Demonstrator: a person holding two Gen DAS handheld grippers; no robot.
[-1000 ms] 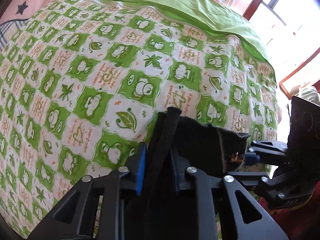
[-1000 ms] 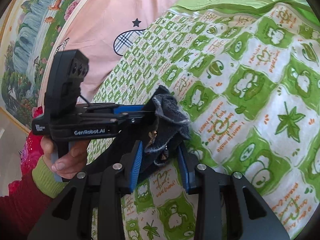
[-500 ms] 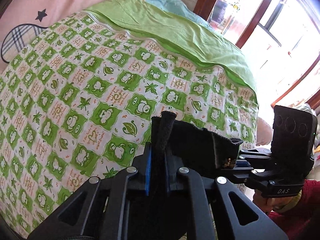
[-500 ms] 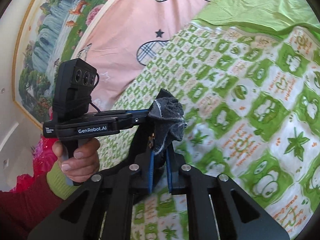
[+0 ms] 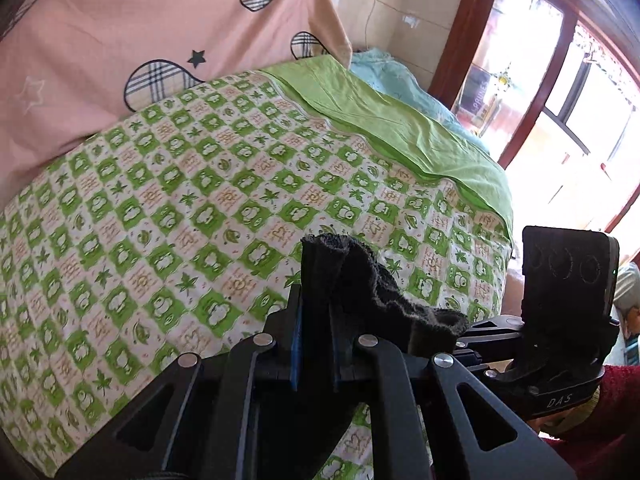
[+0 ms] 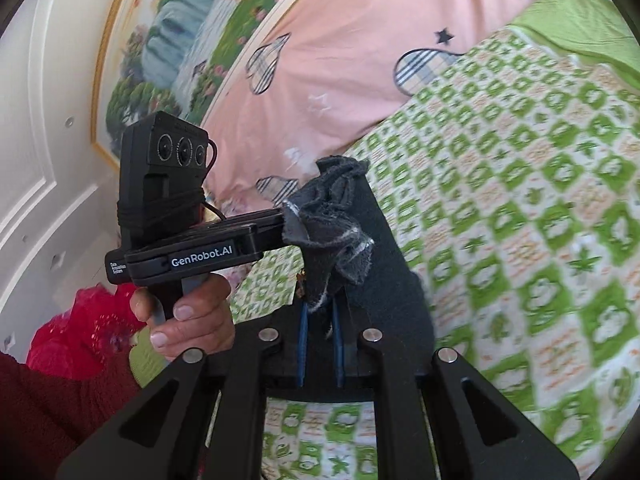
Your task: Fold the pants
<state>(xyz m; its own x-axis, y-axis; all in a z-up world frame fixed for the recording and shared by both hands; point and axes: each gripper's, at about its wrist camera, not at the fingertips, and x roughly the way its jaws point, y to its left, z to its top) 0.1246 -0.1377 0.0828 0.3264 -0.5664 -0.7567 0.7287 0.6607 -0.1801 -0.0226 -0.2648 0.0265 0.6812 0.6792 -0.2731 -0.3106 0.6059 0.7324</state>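
The black pants [image 5: 372, 296] hang bunched between my two grippers, lifted above the bed. My left gripper [image 5: 314, 320] is shut on one end of the waistband, and the fabric sags to the right toward the right gripper's body [image 5: 568, 320]. In the right wrist view my right gripper [image 6: 320, 312] is shut on the pants [image 6: 332, 232], whose dark cloth with pale seams crumples above the blue pads. The left gripper [image 6: 192, 248] shows there at the left, its tip at the same bunch of cloth.
The bed has a green and white frog-print sheet [image 5: 180, 208] with a plain green cover [image 5: 392, 128] at the far side. A pink pillow with plaid hearts [image 5: 120, 40] lies at the head. A window with a wooden frame [image 5: 560, 80] is to the right.
Both grippers have risen and tilted up with the pants, so more pillow, wall and window show. The right gripper closed tighter on the cloth. The fabric between them now sags.
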